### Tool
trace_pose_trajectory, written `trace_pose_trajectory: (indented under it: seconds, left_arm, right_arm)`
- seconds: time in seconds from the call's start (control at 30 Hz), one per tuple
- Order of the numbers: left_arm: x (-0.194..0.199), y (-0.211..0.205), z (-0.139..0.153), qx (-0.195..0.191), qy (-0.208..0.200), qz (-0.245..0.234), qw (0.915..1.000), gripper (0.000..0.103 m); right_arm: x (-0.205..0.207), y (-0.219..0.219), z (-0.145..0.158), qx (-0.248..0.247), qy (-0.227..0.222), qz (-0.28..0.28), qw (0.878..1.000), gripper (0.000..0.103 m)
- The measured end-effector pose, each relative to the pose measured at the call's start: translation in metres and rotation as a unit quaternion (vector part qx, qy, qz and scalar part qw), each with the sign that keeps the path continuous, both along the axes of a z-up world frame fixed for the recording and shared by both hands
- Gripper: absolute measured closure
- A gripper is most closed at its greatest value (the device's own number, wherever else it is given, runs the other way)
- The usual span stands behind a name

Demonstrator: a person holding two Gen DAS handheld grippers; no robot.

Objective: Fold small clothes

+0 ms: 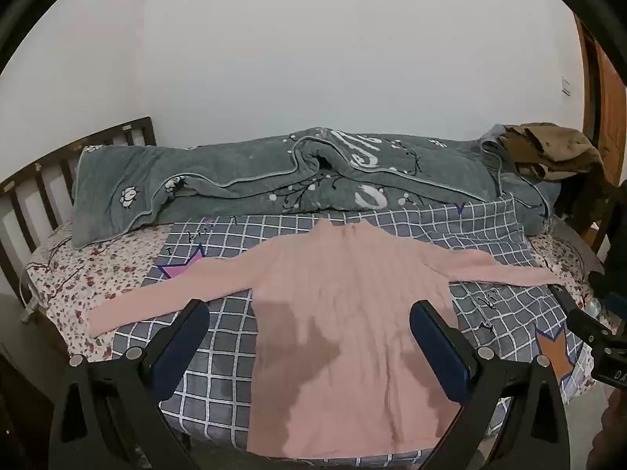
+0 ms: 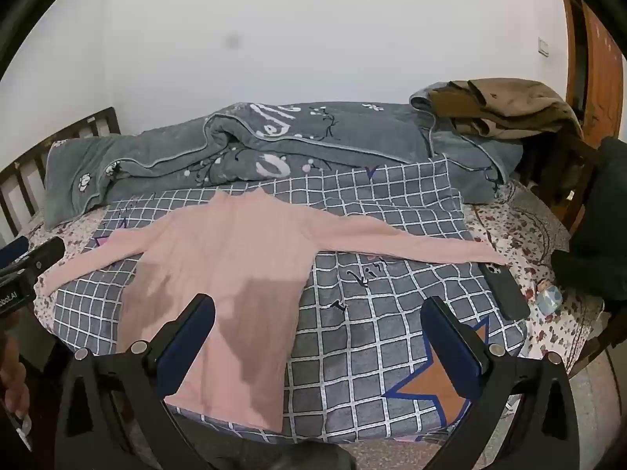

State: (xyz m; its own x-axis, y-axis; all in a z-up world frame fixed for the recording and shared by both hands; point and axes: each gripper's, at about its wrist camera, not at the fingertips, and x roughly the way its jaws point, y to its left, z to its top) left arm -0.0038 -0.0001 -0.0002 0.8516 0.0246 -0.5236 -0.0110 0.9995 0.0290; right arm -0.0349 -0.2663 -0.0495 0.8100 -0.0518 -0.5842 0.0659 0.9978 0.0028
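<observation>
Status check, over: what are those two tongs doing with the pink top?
Both tongs open, empty. Pink ribbed long-sleeved top flat, unfolded. Black phone touching right cuff.

On the grey quilt (image 2: 243, 145) at the far side of the bed you can read large white letters, "ell" and an "o" below, the rest lost in folds. In the right wrist view, the left gripper (image 2: 23, 270) at the left edge bears white lettering ending in "bot.AI". In the left wrist view, the right gripper (image 1: 588, 325) shows "DA", cut off at the edge.
</observation>
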Motion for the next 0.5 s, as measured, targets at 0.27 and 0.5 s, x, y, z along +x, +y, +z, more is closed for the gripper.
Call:
trace_pose_trajectory:
  seconds: [0.27,0.5]
  left_arm:
    - [0.0,-0.001,0.007,-0.016,-0.008,0.014,0.9998,0.0]
    - [0.009,-0.005,0.005,-0.02,-0.003,0.012,0.9997,0.0]
  right_arm:
    - [0.009,-0.002,0.006,0.003,-0.009,0.0,1.0,0.0]
    - [0.02,-0.015,0.014,0.02,-0.006,0.007,1.0,0.0]
